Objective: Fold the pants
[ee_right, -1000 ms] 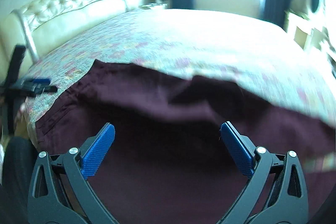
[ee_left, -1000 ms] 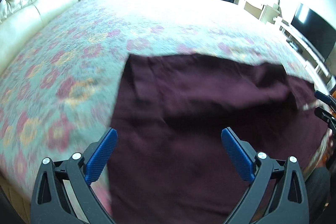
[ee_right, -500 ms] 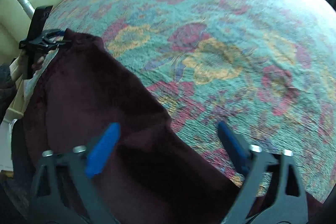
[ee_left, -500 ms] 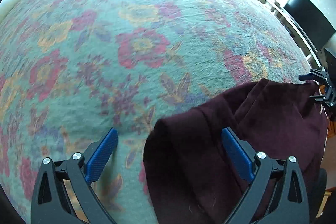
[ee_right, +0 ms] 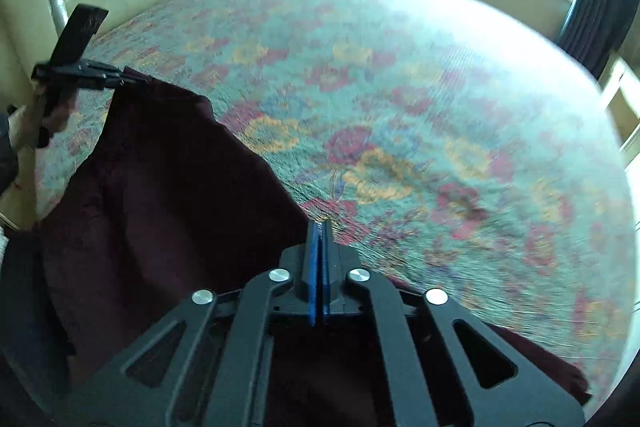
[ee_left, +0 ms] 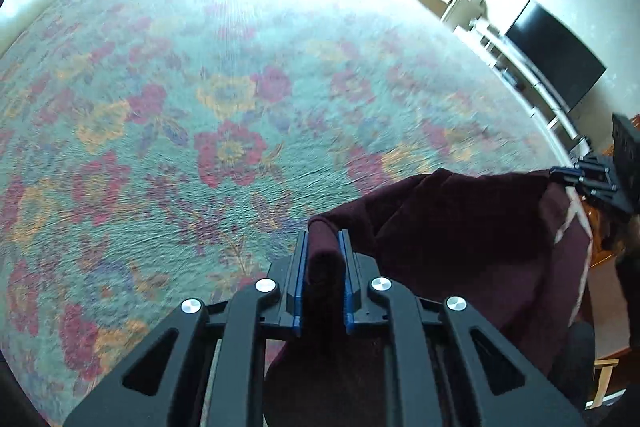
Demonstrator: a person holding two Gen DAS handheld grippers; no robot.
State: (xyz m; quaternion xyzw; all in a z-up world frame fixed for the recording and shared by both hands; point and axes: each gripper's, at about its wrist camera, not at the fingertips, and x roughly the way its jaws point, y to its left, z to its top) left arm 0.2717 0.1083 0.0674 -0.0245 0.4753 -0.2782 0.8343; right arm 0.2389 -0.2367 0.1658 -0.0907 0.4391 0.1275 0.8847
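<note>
At the near edge of the bed (ee_left: 224, 75), over its floral cover, the dark maroon pants (ee_left: 460, 227) hang lifted between two hand-held grippers; the lower cloth drops out of view past the bed's edge.

Material. The cloth looks soft and limp, with a slightly napped surface. It sags into a shallow curve between the two held points and bunches in loose folds, so it should drape freely and keep no shape of its own. It is judged light to moderate in weight and not slippery. Such cloth is best taken at corners or along a hemmed edge, where several layers give the pads something thick to bite.

Left gripper (ee_left: 323, 259). The jaws stand nearly closed, parted only by a rolled wad of the pants pinched between the blue pads (ee_left: 299, 267). In the right wrist view the same gripper appears at the far left, holding a top corner of the cloth.

Right gripper (ee_right: 319, 255). The blue pads (ee_right: 312, 259) meet almost flush, with only a thin seam between them. Maroon cloth runs up to and beneath the jaws, and the left wrist view shows this gripper at the other top corner, so it is judged to clamp a thin edge of the pants (ee_right: 168, 195).
</note>
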